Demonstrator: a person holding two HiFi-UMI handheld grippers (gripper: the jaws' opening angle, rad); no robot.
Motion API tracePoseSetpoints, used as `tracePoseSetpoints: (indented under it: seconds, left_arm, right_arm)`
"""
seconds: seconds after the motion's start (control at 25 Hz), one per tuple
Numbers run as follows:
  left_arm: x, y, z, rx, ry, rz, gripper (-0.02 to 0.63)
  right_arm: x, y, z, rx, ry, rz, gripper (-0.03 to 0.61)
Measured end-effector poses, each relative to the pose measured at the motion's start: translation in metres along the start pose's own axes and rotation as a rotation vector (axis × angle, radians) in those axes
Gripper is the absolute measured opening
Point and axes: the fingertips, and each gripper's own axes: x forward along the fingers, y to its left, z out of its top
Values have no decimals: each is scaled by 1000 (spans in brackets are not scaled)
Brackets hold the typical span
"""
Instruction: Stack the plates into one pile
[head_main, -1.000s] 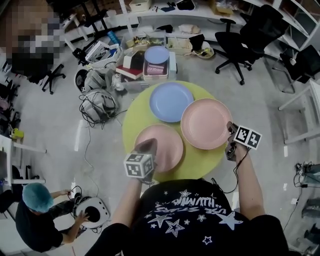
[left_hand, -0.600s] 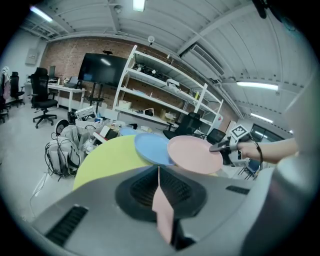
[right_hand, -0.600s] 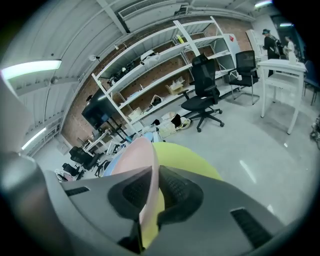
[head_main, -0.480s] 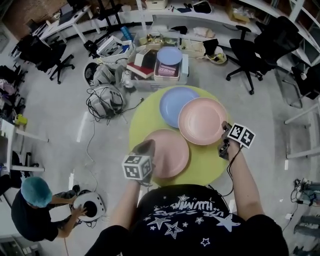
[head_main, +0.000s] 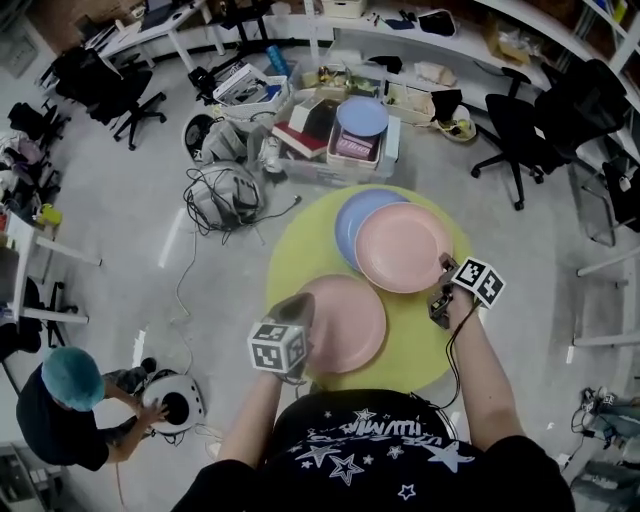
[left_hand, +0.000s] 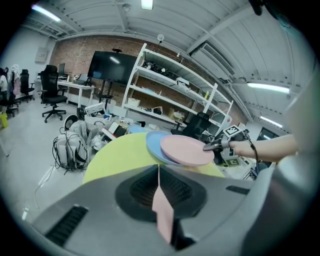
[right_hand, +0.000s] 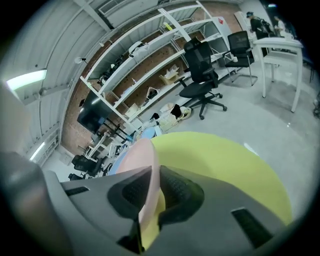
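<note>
Left gripper (head_main: 296, 305): mine, closest in. It is clamped on the near-left rim of the near pink plate (head_main: 345, 325). In the left gripper view the rim sits edge-on, pinched between the pads.
Table (head_main: 410, 345): round, yellow-green, right below me. A bare strip runs along the near and right edge.
Near pink plate: on the table's near-left part. Its far rim is just beside the far pink plate (head_main: 402, 248); I can't tell if they touch.
Right gripper (head_main: 442, 270): at the right rim of the far pink plate. The jaws have just been opening. The rim is between them, with a thin slit on one side, so the grip is slack.
Far pink plate: lies partly over the blue plate (head_main: 350, 215), covering its right half.
Blue plate: at the table's far edge, left side showing.
Floor (head_main: 150, 180): pale grey, all round the table.
Person (head_main: 70, 400): teal cap, crouched lower left, hands on a round white device (head_main: 175, 405).
Cables (head_main: 225, 195): a tangled heap on the floor, left of the table's far side.
Bins (head_main: 340, 140): a cluster just beyond the table, holding books and boxes. A small blue plate (head_main: 362, 116) sits on top.
Chairs (head_main: 520, 130): black office chairs to the far right, more to the far left.
Benches (head_main: 450, 30): white and cluttered, along the far wall.
</note>
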Motion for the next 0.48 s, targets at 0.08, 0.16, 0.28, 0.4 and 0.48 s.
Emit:
tracePoseSetpoints:
  seconds: [0.08,0.16,0.28,0.4,0.48]
  left_arm:
    - [0,1,-4,-6,8,4,18]
    - [0,2,-7,-10,14,8,18]
    - [-2,5,-9,-15,20,16,18]
    - [-5,8,-13,-26,26,25,18]
    - [-7,9,-16,-34,27,32,18]
  right_arm:
    - [8,3,-2,11,4,3,43]
    - [14,6,-3,7,5,7,43]
    - [24,15,-3,-9,4,22,46]
    - [31,25,-4,-56,1,44,46]
    - [36,30,-7,-110,13,53,46]
